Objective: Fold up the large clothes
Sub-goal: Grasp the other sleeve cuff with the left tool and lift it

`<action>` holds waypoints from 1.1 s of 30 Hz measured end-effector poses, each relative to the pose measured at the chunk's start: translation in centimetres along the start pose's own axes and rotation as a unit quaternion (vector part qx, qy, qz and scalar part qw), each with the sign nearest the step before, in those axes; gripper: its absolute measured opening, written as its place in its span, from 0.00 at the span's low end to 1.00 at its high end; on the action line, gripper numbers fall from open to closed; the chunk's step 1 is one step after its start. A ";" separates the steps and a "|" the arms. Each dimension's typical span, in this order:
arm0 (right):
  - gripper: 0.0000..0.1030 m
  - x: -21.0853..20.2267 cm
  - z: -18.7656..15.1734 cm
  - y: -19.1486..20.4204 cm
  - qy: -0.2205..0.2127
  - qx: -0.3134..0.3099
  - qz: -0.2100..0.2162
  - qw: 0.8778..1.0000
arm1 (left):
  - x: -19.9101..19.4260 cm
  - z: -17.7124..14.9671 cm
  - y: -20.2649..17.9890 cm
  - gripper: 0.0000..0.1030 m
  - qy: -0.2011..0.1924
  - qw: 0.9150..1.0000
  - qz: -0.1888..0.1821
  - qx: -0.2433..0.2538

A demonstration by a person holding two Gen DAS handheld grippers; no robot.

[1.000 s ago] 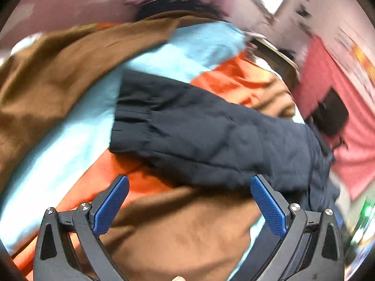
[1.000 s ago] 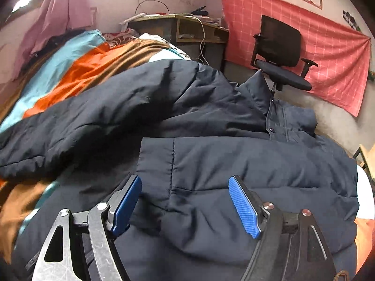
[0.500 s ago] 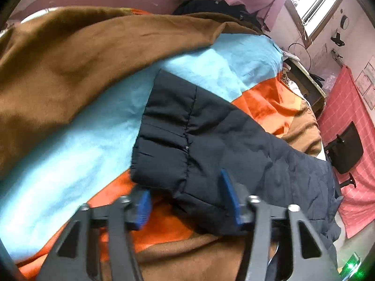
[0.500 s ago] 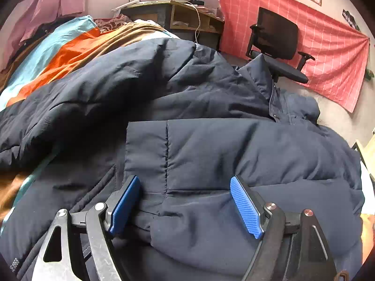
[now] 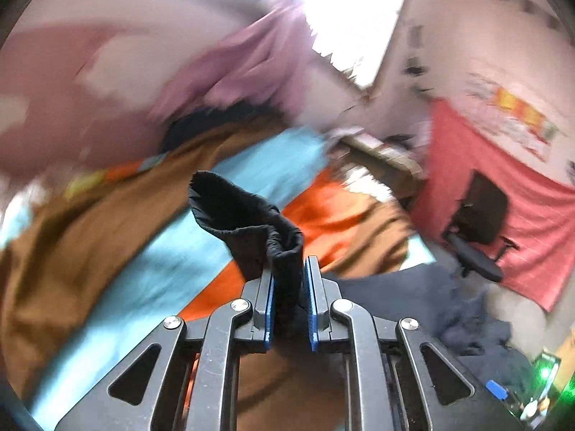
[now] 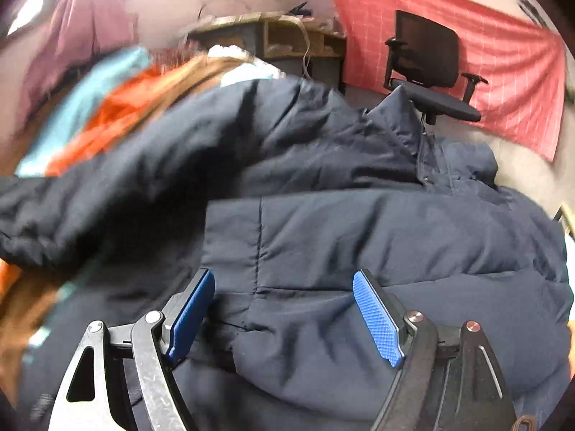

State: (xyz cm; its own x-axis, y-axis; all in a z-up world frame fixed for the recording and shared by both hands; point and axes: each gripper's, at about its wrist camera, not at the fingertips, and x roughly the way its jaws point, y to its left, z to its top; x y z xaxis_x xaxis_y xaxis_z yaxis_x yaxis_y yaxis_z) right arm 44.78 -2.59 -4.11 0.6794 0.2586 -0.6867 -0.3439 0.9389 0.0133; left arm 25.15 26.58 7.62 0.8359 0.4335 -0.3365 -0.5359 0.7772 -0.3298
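While the sleeve cuff (image 5: 251,222) is pinched by the left gripper (image 5: 289,309), the right gripper (image 6: 284,314) is held spread over the navy jacket (image 6: 395,237). A sleeve fold seems underway; carrying it across the body is likely needed next.

Daylight from the window (image 5: 345,18) blows out white at twelve o'clock in my left view. Motion blur smears both backgrounds, heaviest toward nine o'clock; fisheye bending darkens every edge.

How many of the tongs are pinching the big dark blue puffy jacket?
1. The left tongs are shut on the dark blue puffy jacket's sleeve cuff. The right tongs are open over the jacket's body.
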 end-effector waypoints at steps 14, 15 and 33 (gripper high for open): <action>0.76 -11.7 2.8 -10.9 -0.094 0.110 0.029 0.989 | -2.7 0.3 -21.0 0.08 0.013 0.953 -0.275 0.128; 0.76 -12.5 2.7 -11.9 -0.098 0.118 0.026 0.988 | -2.9 -0.1 -22.3 0.08 0.018 0.948 -0.290 0.133; 0.76 -17.1 -2.6 -26.8 -0.070 0.252 -0.037 0.964 | -3.2 -17.7 -38.8 0.08 0.182 0.832 -0.454 0.259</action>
State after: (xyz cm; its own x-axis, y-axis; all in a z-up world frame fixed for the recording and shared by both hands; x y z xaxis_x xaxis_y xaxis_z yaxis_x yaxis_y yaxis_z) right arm 40.71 -32.80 5.40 0.7832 0.1813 -0.5947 0.0444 0.9378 0.3443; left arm 41.19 -13.04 5.89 0.7260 -0.5346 -0.4326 0.5005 0.8421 -0.2007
